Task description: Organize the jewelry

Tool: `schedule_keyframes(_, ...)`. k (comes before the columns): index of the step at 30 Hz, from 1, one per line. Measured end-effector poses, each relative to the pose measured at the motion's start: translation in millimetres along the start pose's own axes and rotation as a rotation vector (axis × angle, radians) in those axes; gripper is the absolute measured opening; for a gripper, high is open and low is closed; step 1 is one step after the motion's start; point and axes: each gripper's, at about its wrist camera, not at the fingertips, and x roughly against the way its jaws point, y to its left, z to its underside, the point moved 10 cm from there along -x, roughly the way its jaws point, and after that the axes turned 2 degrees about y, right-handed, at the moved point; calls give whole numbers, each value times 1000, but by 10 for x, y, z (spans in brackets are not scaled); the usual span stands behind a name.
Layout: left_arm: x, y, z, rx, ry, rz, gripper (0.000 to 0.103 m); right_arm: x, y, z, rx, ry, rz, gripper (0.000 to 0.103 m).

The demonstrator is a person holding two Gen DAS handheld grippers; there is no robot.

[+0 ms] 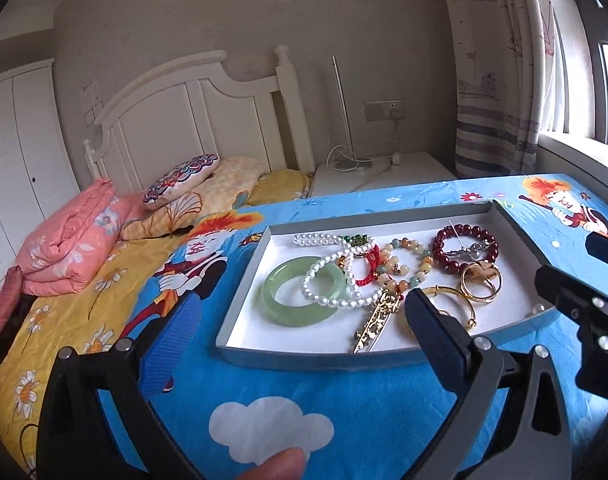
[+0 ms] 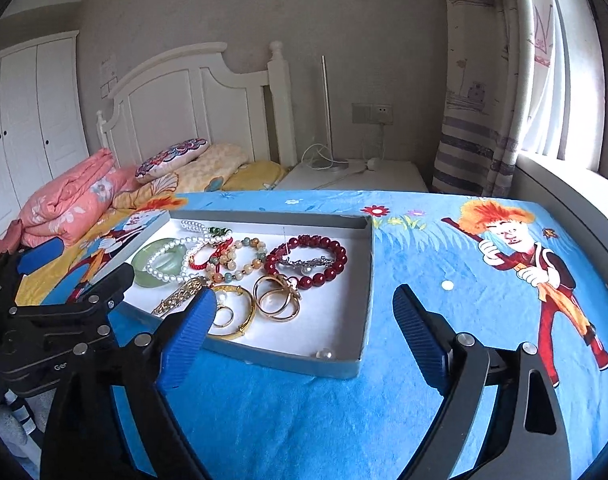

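Left gripper (image 1: 300,332): held low over the near edge of the blue cartoon cloth (image 1: 344,408), its blue-padded fingers spread wide with nothing between them; from where I stand the spread frames the near rim of the tray, as if lined up for a reach into it.
Right gripper (image 2: 304,328): alongside, equally wide apart and holding nothing; its left finger overlaps the tray's near corner while the right finger hangs over bare cloth.
Tray (image 2: 366,280): a shallow grey box lid with a white floor, set flat on the cloth, probably to stop small pieces rolling away.
Jewelry: all of it lies inside the tray, heaped rather than sorted.
Near pieces: gold bangles (image 2: 278,298), a gold hair clip (image 1: 378,320) and a loose pearl (image 2: 324,354) in the corner.
Middle pieces: a green jade bangle (image 1: 300,292) with a white pearl bracelet (image 1: 336,280) draped across it, overlapping a mixed-stone bead bracelet (image 2: 240,260).
Far pieces: a dark red bead bracelet (image 2: 308,260) with a silver pin lying over it.
Stage: the tangle suggests sorting is wanted, though the pieces being gathered in one tray could equally be the result.
Beyond: a bed with a pink quilt (image 1: 68,240) and a white headboard.
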Motion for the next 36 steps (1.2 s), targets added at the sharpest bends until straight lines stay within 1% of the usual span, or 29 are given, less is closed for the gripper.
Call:
schedule_keyframes(4,14,127,109,30,21,13,101,-38,84,35,27,20,40,86)
schedule_keyframes(7,-29,134,147,46,42,40,101,-70,137,65,40,37,58,86)
schedule_keyframes(12,-61,80,192,23,42,11,101,-61,196,86,77,33,97,86)
schedule_keyframes(14,-89,57,214,26,55,30,101,-41,188,86,78,26,110,86)
schedule_keyframes(16,-111,47,227,38,68,52,101,-25,175,82,73,19,113,86)
schedule_keyframes(22,-136,61,235,61,74,72,101,2,127,69,50,6,115,86)
schedule_keyframes(27,-168,84,249,78,86,79,101,-4,57,74,14,11,111,86)
schedule_keyframes(36,-165,83,254,76,87,83,101,-22,-5,100,-20,23,113,86)
